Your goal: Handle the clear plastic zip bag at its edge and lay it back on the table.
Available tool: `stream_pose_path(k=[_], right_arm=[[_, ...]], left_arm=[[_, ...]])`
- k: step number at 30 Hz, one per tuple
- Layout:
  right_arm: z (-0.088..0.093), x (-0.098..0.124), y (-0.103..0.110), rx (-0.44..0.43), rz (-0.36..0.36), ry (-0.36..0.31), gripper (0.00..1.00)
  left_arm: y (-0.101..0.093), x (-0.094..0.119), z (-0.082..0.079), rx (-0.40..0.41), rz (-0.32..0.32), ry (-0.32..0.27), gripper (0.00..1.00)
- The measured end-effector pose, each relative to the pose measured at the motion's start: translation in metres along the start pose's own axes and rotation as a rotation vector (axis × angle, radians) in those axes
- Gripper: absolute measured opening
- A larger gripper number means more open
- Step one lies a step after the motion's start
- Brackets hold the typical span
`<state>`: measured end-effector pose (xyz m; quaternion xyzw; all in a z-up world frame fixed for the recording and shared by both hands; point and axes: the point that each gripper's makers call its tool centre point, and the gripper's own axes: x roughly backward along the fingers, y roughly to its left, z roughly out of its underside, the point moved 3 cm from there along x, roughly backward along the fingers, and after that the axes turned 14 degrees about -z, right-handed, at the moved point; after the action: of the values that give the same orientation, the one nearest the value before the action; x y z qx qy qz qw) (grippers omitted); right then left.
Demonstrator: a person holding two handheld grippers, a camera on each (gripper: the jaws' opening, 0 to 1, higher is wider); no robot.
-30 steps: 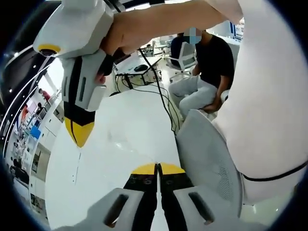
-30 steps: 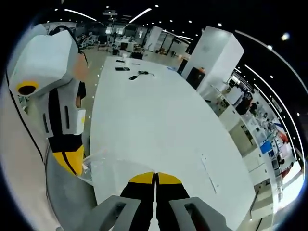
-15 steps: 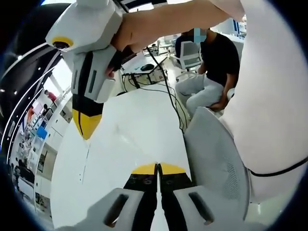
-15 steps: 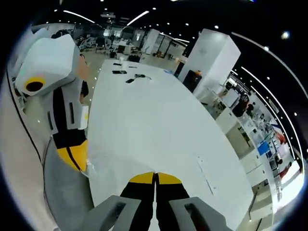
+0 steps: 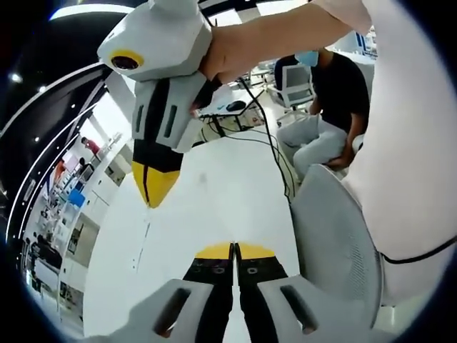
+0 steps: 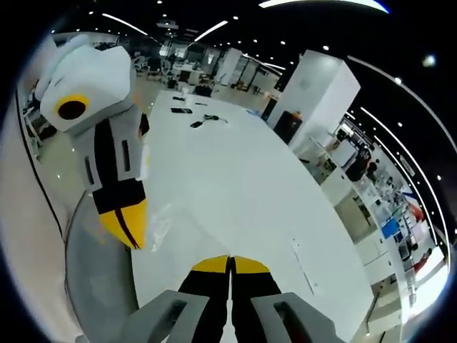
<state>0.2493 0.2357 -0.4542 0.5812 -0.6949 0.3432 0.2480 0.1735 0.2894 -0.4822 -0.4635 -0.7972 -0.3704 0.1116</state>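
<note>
My left gripper and right gripper both have fingers pressed together above the white surface; the clear zip bag, faint beside the left gripper, seems pinched at its edge; a loose pinch could let it slip.

Both tools closed above the white table.
</note>
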Motion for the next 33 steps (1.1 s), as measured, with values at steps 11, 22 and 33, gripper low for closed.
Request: stream_pose_path(k=[11,22,33], right_arm=[[-0.004,0.001,0.003,0.024,-0.011,0.004,0.00],[-0.004,0.000,0.005,0.044,-0.021,0.015,0.00],[-0.002,0.000,0.005,0.058,-0.022,0.029,0.00]], left_arm=[[0.014,0.002,-0.003,0.019,-0.066,-0.016,0.00],[0.022,0.002,-0.004,0.049,-0.108,-0.040,0.02],[0.030,0.006,-0.006,0.086,-0.156,-0.064,0.07]])
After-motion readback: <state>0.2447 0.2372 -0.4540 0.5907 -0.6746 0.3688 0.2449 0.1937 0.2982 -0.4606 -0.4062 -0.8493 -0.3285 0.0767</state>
